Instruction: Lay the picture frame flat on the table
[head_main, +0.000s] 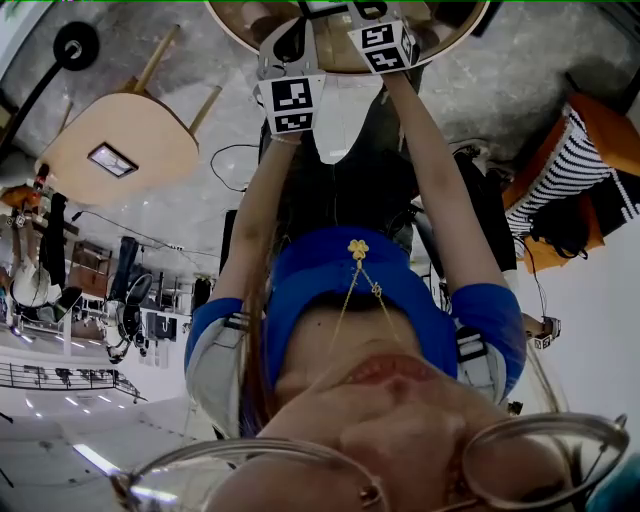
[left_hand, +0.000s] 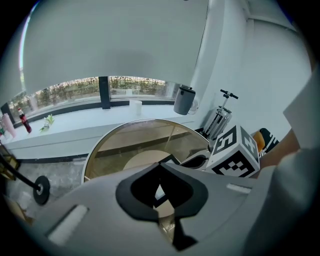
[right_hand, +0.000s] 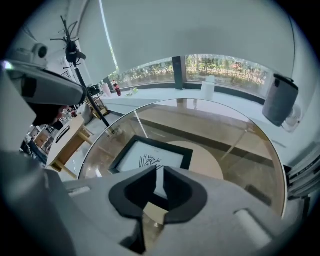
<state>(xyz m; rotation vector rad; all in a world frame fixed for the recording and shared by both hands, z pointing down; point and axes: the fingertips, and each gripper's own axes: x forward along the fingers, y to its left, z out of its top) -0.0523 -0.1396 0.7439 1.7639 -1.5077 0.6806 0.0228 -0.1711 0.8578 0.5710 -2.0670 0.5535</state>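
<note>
Your picture frame (right_hand: 150, 159) lies flat on the round glass desk (right_hand: 240, 145), beside the long window (right_hand: 220, 67). Your left hand-held gripper (left_hand: 160, 165) is clenched empty. Your right hand-held gripper (right_hand: 159, 171) is barely parted and holds nothing.

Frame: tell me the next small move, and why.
Probably draw the right gripper up and back, clear of the frame. The frame already seems to lie flat on the glass table. The jaws stand only narrowly apart over its near edge and hold nothing, so little seems left to do.
</note>
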